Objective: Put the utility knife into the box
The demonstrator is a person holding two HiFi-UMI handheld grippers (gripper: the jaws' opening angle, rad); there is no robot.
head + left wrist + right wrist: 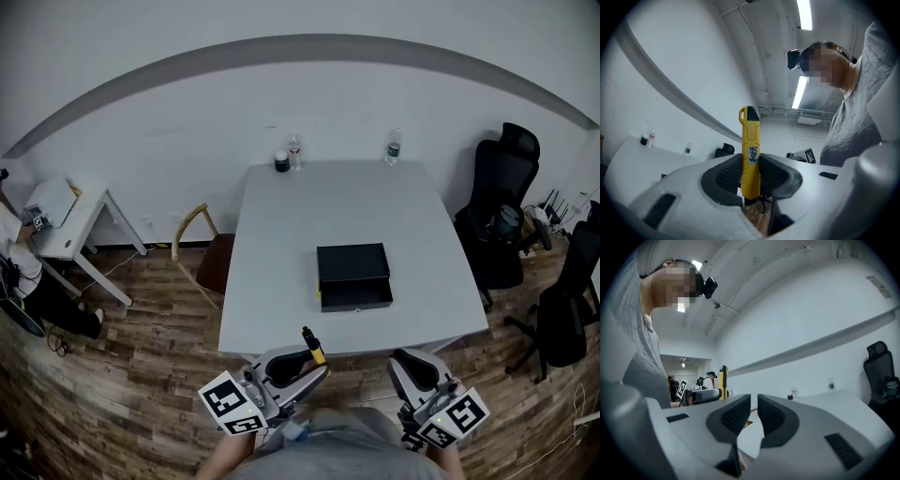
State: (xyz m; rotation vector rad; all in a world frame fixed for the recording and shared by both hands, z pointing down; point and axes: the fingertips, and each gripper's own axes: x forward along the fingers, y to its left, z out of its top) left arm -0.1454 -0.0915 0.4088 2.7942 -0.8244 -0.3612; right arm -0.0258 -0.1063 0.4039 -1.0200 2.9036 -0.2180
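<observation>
Left gripper (751,177): jaws clamped on the lower body of the yellow utility knife (750,150); the knife is held upright, its top end standing clear above the pads. A low grip likely leaves the length free for lowering into the box.

Right gripper (753,414): jaws drawn nearly together with a slim gap, nothing between; judged idle.

Head view: knife at lower centre, off the near edge of the table (281,234). The black box (353,276) sits centre-right, its open compartment facing the person, well apart from the knife. Placement not yet done.
</observation>
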